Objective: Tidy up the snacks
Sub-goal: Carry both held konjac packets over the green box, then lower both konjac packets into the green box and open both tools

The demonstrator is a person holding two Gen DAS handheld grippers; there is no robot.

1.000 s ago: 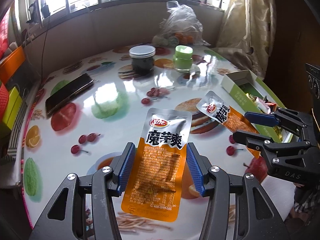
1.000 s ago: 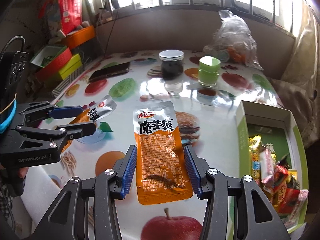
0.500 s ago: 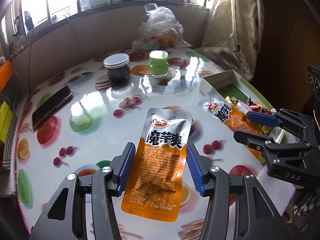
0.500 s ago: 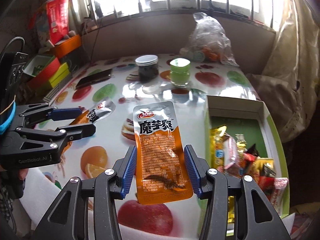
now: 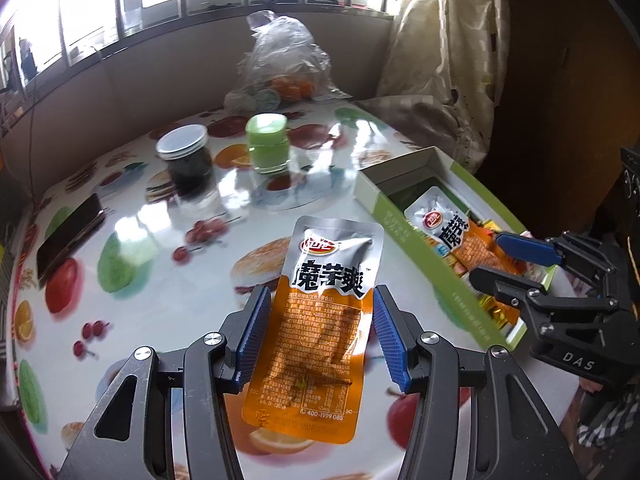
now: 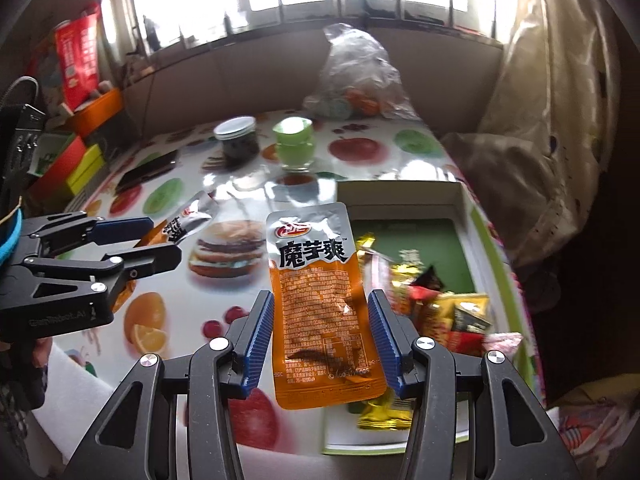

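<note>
A: Status of the grippers?
B: The left gripper (image 5: 318, 334) is pinching one orange snack packet (image 5: 316, 332) just short of the green box (image 5: 420, 248); the right gripper (image 6: 320, 334) is pinching another packet (image 6: 320, 308).

A: Change?
B: Both are travelling from the table (image 5: 168, 304) toward the box; the right packet is now arriving over it. Release is likely next.

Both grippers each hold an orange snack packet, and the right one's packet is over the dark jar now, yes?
Not the jar. In the left wrist view the right gripper holds its packet over the open green box; the dark jar stands far off. The left gripper does hold its own packet.
</note>
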